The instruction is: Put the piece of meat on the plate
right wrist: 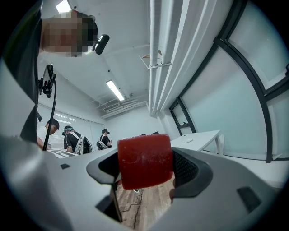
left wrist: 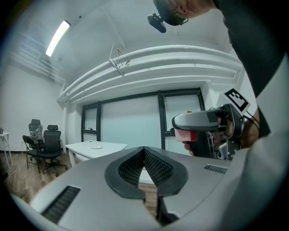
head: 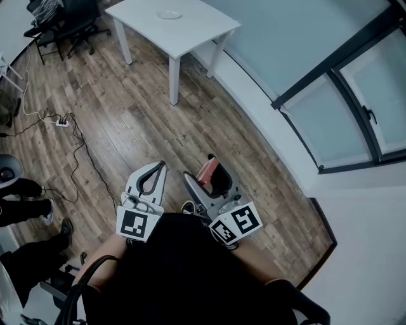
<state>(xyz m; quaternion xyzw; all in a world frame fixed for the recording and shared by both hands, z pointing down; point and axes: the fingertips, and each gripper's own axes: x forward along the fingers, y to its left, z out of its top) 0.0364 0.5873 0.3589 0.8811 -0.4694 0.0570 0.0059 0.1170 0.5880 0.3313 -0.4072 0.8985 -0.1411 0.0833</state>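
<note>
The piece of meat (head: 207,170), a red block, sits clamped between the jaws of my right gripper (head: 214,180), which is held level close to the body. In the right gripper view the meat (right wrist: 144,159) fills the gap between the black pads (right wrist: 186,168). My left gripper (head: 160,166) is beside it, jaws shut with nothing in them; their tips touch (left wrist: 144,151). The small white plate (head: 169,14) lies on a white table (head: 190,32) far across the room, also visible as the plate (left wrist: 96,146) and the plate (right wrist: 187,140).
Wooden floor stretches between me and the table. A power strip with cables (head: 61,124) lies on the floor at left, office chairs (head: 63,25) stand beyond it. A glass wall (head: 355,82) runs along the right. A person's legs (head: 25,190) show at left.
</note>
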